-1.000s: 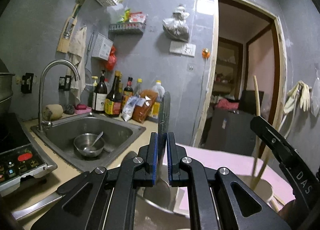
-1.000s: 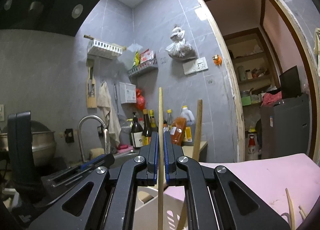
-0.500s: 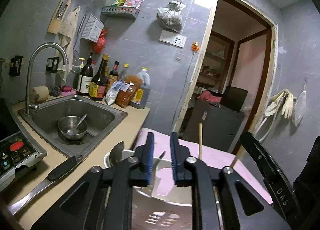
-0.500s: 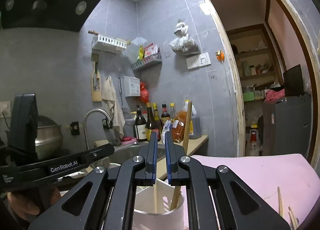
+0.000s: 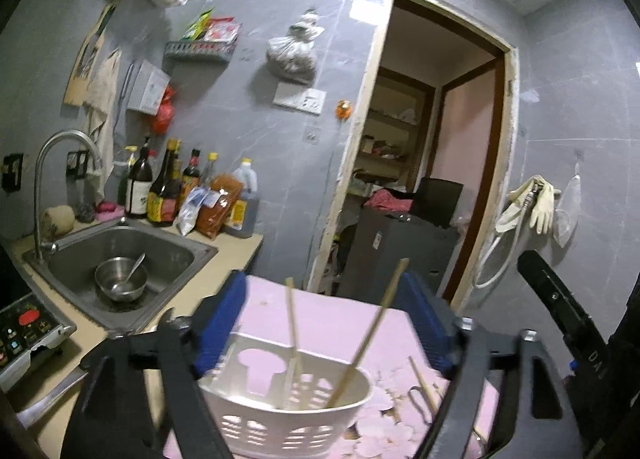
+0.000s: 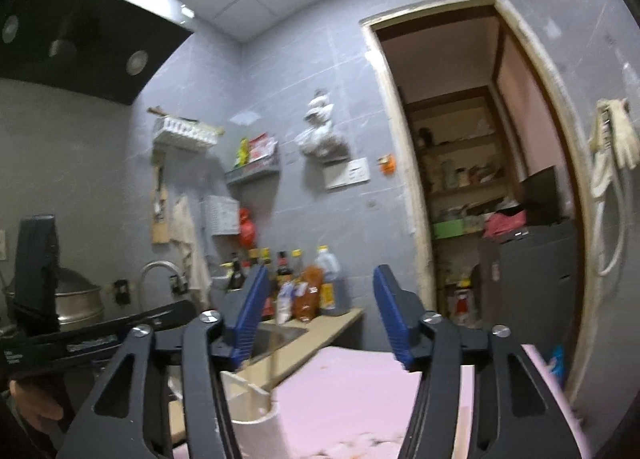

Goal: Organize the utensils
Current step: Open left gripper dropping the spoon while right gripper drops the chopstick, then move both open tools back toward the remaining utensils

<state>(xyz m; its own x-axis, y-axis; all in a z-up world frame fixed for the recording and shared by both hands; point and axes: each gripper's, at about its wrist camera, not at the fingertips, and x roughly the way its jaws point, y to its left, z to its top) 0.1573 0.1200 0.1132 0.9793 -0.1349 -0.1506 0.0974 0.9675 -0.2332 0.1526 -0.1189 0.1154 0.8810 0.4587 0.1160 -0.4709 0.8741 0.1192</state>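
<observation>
A white perforated utensil basket [image 5: 288, 415] stands on the pink table [image 5: 344, 323], low in the left wrist view. Two wooden chopsticks [image 5: 376, 323] lean upright inside it. My left gripper [image 5: 326, 323] hovers just above and before the basket with its jaws opening wide, and its blue pads [image 5: 228, 323] touch nothing. In the right wrist view my right gripper [image 6: 322, 319] is also opening, with nothing between its fingers. The basket [image 6: 252, 407] sits low to its left, partly hidden by a finger. A loose chopstick [image 5: 424, 387] lies on the table to the right of the basket.
A steel sink [image 5: 168, 259] at the left holds a bowl with a spoon [image 5: 120, 279]. Sauce bottles [image 5: 168, 191] line the wall behind it. A knife [image 5: 52, 391] and an induction cooker [image 5: 24, 331] sit on the counter. An open doorway [image 5: 424, 187] lies ahead.
The left gripper let go of a thin utensil and the right let go of a chopstick, which now stands in the basket. Both pulled back and up, jaws spreading wide.
</observation>
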